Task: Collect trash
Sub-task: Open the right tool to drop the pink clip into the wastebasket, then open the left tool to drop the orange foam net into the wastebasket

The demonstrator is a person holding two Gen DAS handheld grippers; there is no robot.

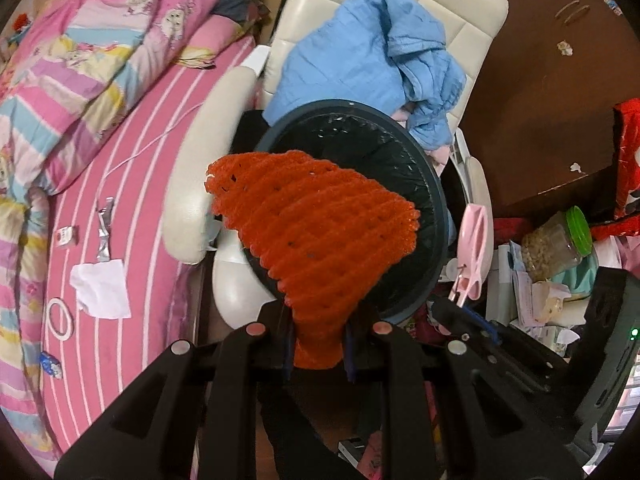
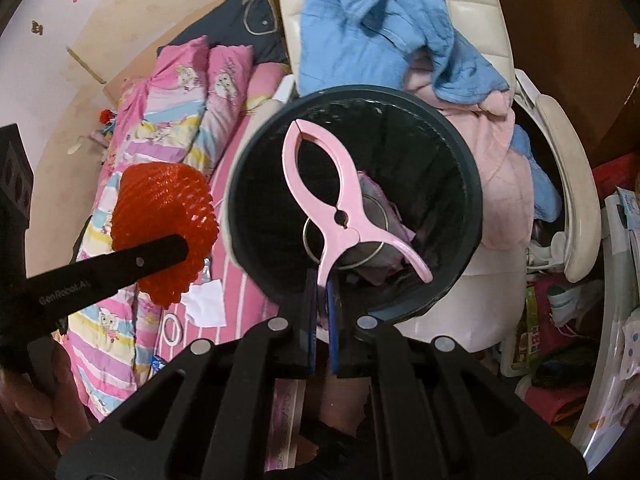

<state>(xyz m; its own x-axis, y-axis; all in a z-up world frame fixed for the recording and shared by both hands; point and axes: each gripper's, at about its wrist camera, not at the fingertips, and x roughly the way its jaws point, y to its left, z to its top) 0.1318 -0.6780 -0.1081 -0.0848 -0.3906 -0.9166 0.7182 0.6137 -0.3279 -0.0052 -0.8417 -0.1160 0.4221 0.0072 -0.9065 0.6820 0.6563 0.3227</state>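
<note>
We see a bed point(image 1: 152, 184) with a pink striped sheet filling the nine o'clock side of the left wrist view, with a white paper scrap point(image 1: 102, 288), a white ring point(image 1: 60, 317) and a silver wrapper point(image 1: 105, 236) lying on it. At twelve o'clock a cream chair point(image 1: 460, 8) carries a blue cloth point(image 1: 360, 52). On its seat stands a dark bin point(image 2: 472, 184) with a black liner, its mouth open toward us and some rubbish inside. At three o'clock a jar with a green lid point(image 1: 560, 240) sits among clutter.

Both tongs tilt steeply downward. Our left tongs point(image 1: 318, 344) are clenched on an orange foam net point(image 1: 320, 220), held over the bin's near rim. Our right tongs point(image 2: 322, 332) grasp a pink plastic clip point(image 2: 340, 208) by one handle, over the bin's mouth.

In the right wrist view the left tongs' finger point(image 2: 120, 268) reads "GenRobot.AI".
</note>
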